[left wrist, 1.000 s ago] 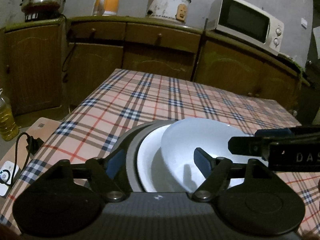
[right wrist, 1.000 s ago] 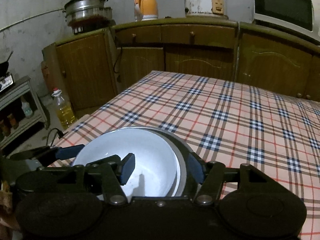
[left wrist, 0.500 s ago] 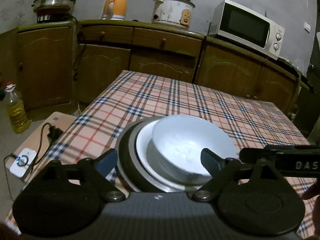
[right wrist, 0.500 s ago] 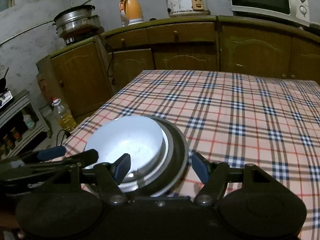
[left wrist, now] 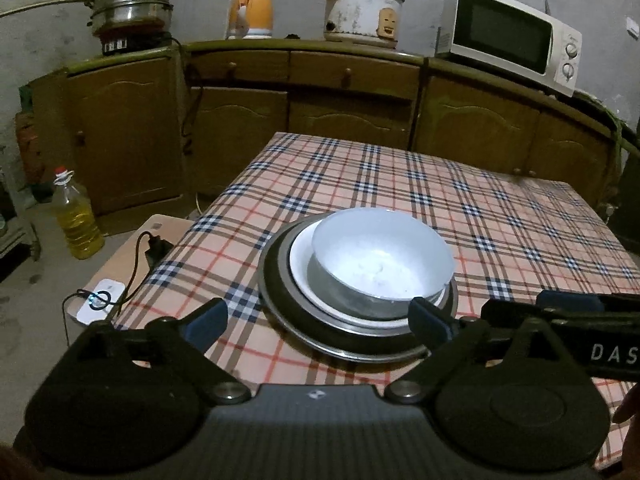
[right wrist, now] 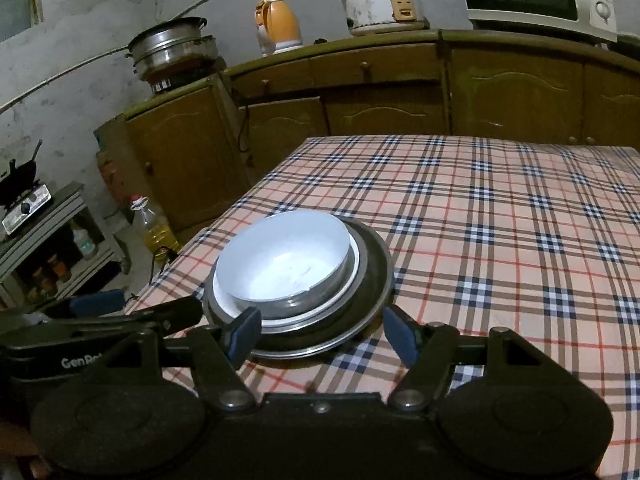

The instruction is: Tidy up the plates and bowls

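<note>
On the table (left wrist: pixel 360 184), near its 7 o'clock corner in the left wrist view, sits one nested stack. Bottom: wide dark metal plate (left wrist: pixel 280 308) with a shiny rim. In it, a flat white plate (left wrist: pixel 300 260). On that, a round white bowl (left wrist: pixel 382 258), inside glossy and smooth, outer wall reading grey, nothing in it but a faint smear. Bowl sits off-centre on the white plate, shifted toward 3 o'clock in the left view. Same stack in the right wrist view: bowl (right wrist: pixel 286 256), white plate (right wrist: pixel 222 294), dark plate (right wrist: pixel 376 276).

Left gripper (left wrist: pixel 318 318): jaws opening, wide apart, blue pads clear of the stack, the dark plate's near rim between them but not pinched. Right gripper (right wrist: pixel 320 334): jaws parted, nothing clamped, pads either side of the dark plate's near edge with no contact.

Each gripper shows in the other's view: right one at 3 o'clock of the left frame, left one at 9 o'clock of the right frame.

Tablecloth (right wrist: pixel 500 240) is a peach plaid with navy and red lines, lying flat. At 12 o'clock, wooden cabinets (left wrist: pixel 352 116) carry a steel pot (left wrist: pixel 132 2), orange kettle (left wrist: pixel 251 10), white rice cooker (left wrist: pixel 362 14), white microwave (left wrist: pixel 510 38). Oil bottle (left wrist: pixel 76 220) on the floor at 9 o'clock.
</note>
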A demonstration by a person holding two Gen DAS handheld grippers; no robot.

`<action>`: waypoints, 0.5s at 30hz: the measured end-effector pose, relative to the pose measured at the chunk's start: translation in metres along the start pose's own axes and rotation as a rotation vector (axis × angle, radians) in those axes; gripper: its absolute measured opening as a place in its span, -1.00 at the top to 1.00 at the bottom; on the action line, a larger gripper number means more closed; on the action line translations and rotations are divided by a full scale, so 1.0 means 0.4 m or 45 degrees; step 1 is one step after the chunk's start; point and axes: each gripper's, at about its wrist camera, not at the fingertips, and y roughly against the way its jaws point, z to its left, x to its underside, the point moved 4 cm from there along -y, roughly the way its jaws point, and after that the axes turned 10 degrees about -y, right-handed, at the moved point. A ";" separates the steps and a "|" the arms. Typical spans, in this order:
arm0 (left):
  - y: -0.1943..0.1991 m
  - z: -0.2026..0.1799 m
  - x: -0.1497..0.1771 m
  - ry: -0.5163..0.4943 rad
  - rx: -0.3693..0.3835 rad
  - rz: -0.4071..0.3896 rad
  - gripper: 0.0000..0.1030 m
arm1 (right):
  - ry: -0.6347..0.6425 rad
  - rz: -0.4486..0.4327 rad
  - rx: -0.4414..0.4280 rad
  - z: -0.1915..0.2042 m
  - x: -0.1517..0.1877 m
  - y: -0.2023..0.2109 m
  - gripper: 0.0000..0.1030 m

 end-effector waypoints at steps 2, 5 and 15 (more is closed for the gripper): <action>0.011 -0.007 0.003 -0.005 -0.008 0.006 -0.97 | -0.011 -0.005 0.000 -0.002 0.001 0.013 -0.58; 0.022 -0.013 0.008 -0.007 -0.028 0.024 -1.00 | -0.023 -0.007 0.005 -0.008 0.004 0.027 -0.58; 0.034 -0.034 0.026 -0.050 -0.084 0.074 -1.00 | -0.028 0.002 0.004 -0.009 0.021 0.053 -0.58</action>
